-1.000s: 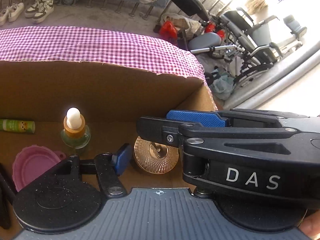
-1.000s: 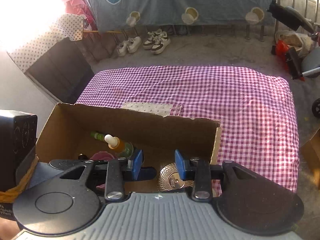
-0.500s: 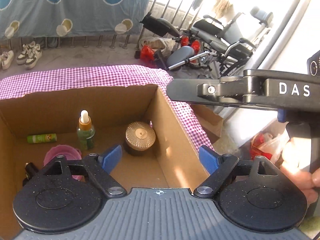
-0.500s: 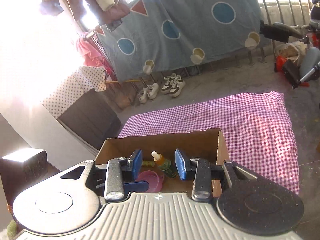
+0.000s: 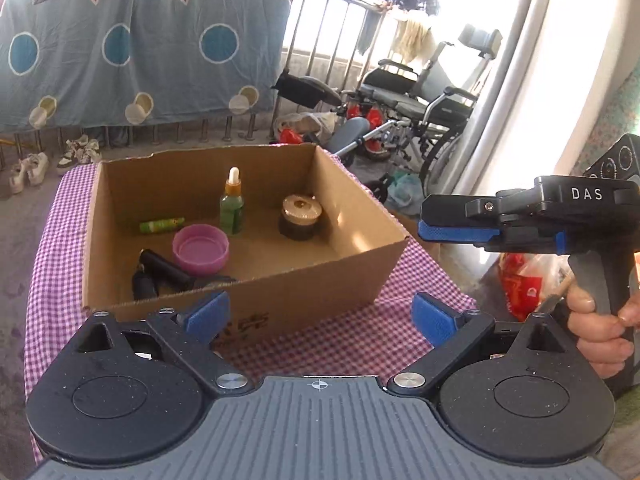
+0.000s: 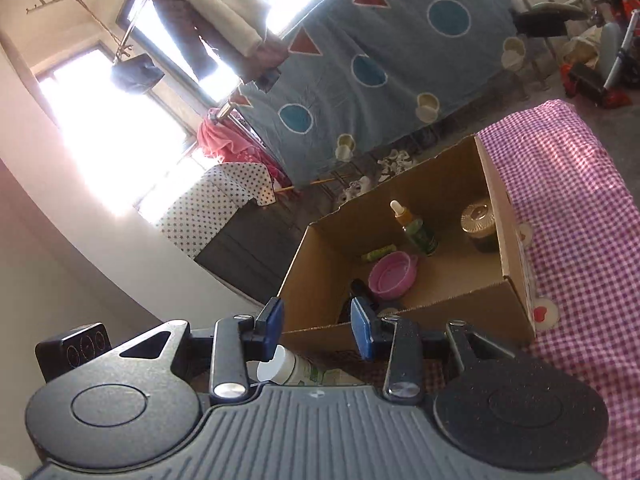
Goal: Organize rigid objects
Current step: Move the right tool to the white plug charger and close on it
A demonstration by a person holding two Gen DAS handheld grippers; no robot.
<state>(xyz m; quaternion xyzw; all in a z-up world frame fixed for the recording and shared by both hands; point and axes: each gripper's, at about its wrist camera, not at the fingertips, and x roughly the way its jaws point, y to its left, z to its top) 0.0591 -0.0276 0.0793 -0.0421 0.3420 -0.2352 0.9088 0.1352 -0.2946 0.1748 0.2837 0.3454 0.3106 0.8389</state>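
An open cardboard box (image 5: 372,280) (image 6: 516,312) stands on the pink checked cloth (image 5: 352,336). Inside are a green dropper bottle (image 5: 231,210) (image 6: 416,230), a gold-lidded jar (image 5: 301,216) (image 6: 480,222), a pink lid (image 5: 200,249) (image 6: 390,274), a green tube (image 5: 162,225) (image 6: 378,254) and a black item (image 5: 166,274). My left gripper (image 5: 318,314) is open and empty, in front of the box. My right gripper (image 6: 316,326) is open and empty, held back from the box; it shows side-on in the left wrist view (image 5: 456,232).
A white-capped bottle (image 6: 288,368) lies just below my right gripper's fingers. Wheelchairs (image 5: 416,96) stand behind the table to the right. A blue patterned sheet (image 5: 132,48) hangs at the back, with shoes (image 5: 28,166) on the floor under it.
Both grippers have pulled back and up out of the box. The left gripper has opened wide. The gold-lidded jar now stands free on the box floor.
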